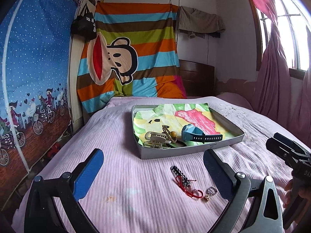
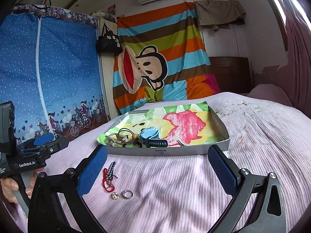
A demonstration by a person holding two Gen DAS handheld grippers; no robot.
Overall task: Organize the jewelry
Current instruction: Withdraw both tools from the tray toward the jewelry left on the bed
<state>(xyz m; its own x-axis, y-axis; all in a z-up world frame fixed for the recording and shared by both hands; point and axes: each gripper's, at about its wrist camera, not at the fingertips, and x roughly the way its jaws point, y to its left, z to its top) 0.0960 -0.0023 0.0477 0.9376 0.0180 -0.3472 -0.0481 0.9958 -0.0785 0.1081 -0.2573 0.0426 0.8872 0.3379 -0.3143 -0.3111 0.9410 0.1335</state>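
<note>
A shallow grey tray (image 1: 175,152) (image 2: 219,119) lined with colourful paper sits on the pink bed. In it lie a blue watch (image 1: 196,134) (image 2: 152,136), a beige hair claw (image 1: 156,138) and a hair tie with a bead (image 1: 172,134) (image 2: 132,136). In front of the tray lie a red cord bracelet (image 1: 191,187) (image 2: 107,180), a dark braided bracelet (image 1: 178,172) (image 2: 111,168) and two rings (image 1: 210,193) (image 2: 127,193). My left gripper (image 1: 153,172) is open and empty above them. My right gripper (image 2: 158,171) is open and empty, just before the tray.
The bed cover (image 1: 116,128) stretches around the tray. A striped monkey cloth (image 1: 126,54) hangs on the back wall. A blue fabric wardrobe (image 1: 35,77) stands at the left. A pink curtain (image 1: 276,77) and window are at the right.
</note>
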